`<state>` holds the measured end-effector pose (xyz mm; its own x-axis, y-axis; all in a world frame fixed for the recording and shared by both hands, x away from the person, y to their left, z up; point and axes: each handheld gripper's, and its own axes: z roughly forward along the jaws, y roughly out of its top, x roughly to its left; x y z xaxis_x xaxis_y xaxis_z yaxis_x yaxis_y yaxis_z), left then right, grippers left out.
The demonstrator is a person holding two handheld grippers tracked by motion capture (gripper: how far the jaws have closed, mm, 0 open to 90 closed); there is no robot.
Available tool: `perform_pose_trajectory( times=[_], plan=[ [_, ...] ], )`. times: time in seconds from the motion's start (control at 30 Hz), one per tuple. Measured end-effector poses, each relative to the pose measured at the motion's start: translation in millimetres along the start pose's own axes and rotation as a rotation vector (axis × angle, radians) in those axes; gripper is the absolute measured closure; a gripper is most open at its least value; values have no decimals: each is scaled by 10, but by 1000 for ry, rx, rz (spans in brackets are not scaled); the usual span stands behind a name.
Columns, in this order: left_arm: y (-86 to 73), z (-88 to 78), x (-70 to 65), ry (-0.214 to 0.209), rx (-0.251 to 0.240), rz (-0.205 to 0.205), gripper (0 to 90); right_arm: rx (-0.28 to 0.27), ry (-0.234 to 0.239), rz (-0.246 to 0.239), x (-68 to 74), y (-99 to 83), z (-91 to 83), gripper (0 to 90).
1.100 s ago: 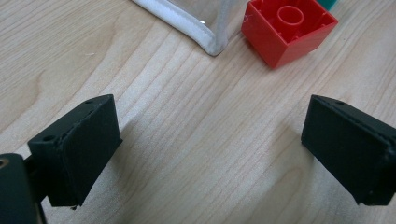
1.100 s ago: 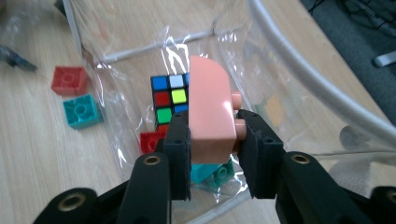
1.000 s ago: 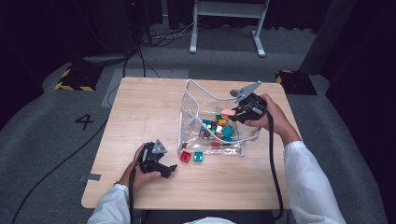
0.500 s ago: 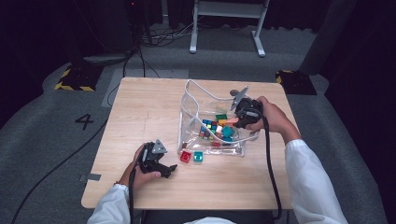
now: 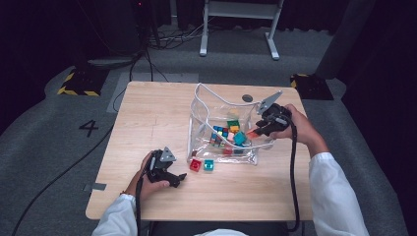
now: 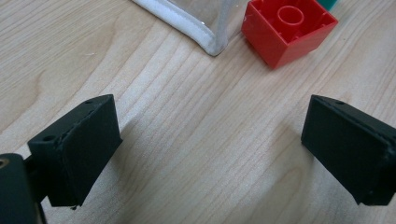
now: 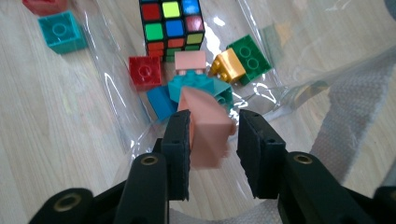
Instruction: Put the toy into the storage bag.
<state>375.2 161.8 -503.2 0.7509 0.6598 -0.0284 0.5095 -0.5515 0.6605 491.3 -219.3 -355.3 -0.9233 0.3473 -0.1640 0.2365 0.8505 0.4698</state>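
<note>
One sign can be read: a large dark numeral "4" [image 5: 90,128], marked on the grey carpeted floor [image 5: 44,147] to the left of the light wooden bench [image 5: 147,113]. No other writing, label or brand is legible.

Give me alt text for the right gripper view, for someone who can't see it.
The right gripper has a salmon-pink block between its jaws over the mouth of a clear plastic bag on a wooden table. Inside the bag lie a puzzle cube and red, teal, blue, yellow and green blocks.
</note>
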Motion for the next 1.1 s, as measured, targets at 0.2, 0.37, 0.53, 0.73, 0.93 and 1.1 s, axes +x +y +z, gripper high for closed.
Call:
perform_pose_trajectory(
  times=[0.2,0.37,0.53,0.73,0.93,1.1],
  plan=[
    [-1,0,-1,0,0,-2,46,-66,-28,25,32,-31,-134,587],
    [0,-1,-1,-1,2,-1,46,-121,-32,43,63,-74,-236,538],
    [0,-1,0,-1,1,0,46,-229,-51,32,101,-120,-341,482],
    [0,-1,1,1,1,1,46,-322,-101,77,145,-225,-513,369],
    [0,0,0,-1,1,0,46,-366,-166,136,152,-366,-668,302],
    [0,-1,0,-1,1,1,46,-417,-194,166,181,-498,-785,270]
  ],
)
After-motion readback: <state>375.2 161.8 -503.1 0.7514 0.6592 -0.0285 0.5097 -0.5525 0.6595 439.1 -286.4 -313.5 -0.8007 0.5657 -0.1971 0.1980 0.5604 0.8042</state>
